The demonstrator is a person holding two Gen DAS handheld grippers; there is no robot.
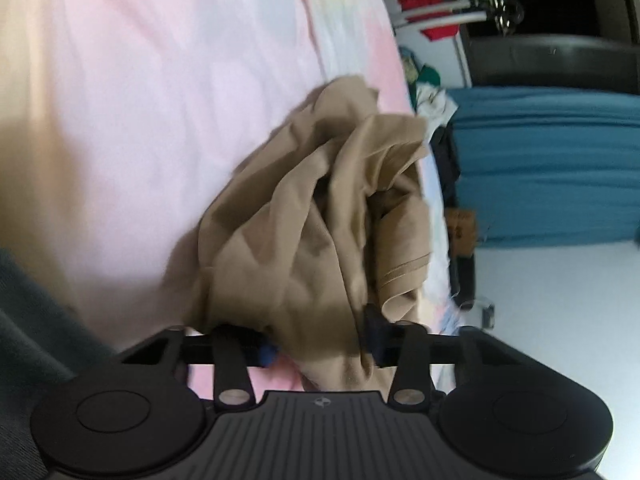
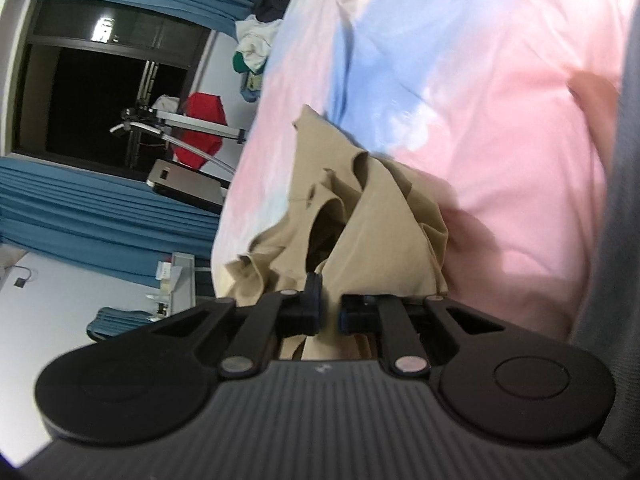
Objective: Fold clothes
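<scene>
I've got a tan garment (image 1: 320, 208) in a crumpled heap, thin fabric w/ deep folds; a stitched hem shows on its right side in the left wrist view. It lies on a bedsheet (image 1: 140, 100) in pink, w/ blue and cream patches, near the sheet's edge.

Left gripper (image 1: 320, 344): fingers set fairly wide apart, and cloth bunches right btwn them, draping down past the bar toward the camera. Fabric hides the pads, so I can't tell if it's actually pinched.

Right gripper (image 2: 330, 314): fingers nearly together, only a narrow gap, w/ a fold of the tan garment (image 2: 360, 232) running down thru that gap. Looks clamped on the cloth. The rest of the heap sits just ahead of the fingertips, peaking up in front of the camera.

Bkgd: blue curtains (image 2: 100, 208), dark window (image 2: 96, 104), a red item (image 2: 202, 136) on a rack.
</scene>
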